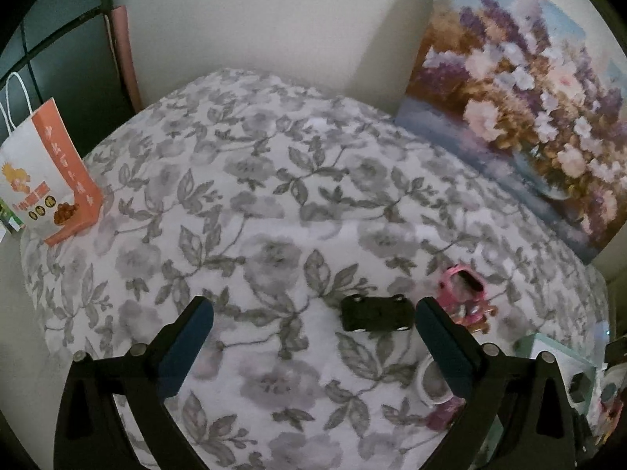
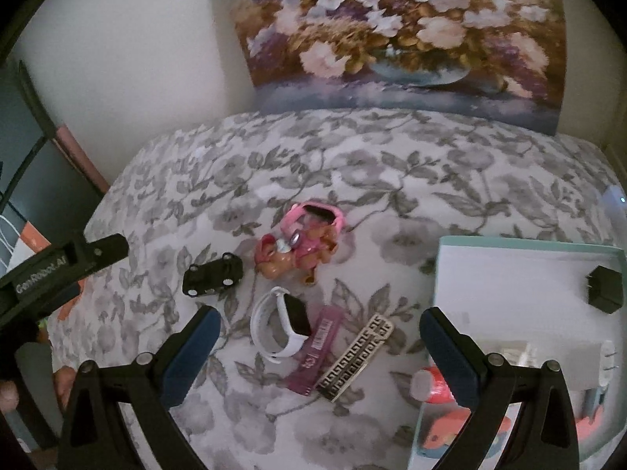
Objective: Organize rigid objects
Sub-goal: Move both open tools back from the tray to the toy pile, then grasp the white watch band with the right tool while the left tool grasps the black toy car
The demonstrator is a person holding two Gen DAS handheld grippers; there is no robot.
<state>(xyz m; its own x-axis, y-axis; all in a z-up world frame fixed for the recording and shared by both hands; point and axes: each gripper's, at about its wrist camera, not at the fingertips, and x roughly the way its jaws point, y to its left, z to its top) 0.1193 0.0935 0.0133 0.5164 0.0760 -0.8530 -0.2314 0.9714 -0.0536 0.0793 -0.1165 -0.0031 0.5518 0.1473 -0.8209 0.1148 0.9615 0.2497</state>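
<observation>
Left wrist view: my left gripper (image 1: 313,337) is spread wide and empty above the bedspread (image 1: 250,180), the black toy car (image 1: 376,313) just inside its right finger. I should shift right to centre the car before closing.

Right wrist view: my right gripper (image 2: 317,352) is also spread, empty, over the white watch (image 2: 284,323). The tray (image 2: 509,258) lies right; the car (image 2: 213,274) goes there, I judge.

On the bed (image 2: 450,180) lie one black toy car (image 2: 212,275), one pink toy car (image 2: 301,243) with figures (their number is hard to make out), one white smartwatch (image 2: 282,323), one purple strip (image 2: 319,348) and one patterned hair clip (image 2: 354,356); one box (image 2: 509,274); one paper bag (image 1: 43,180); one flower painting (image 2: 395,35)
</observation>
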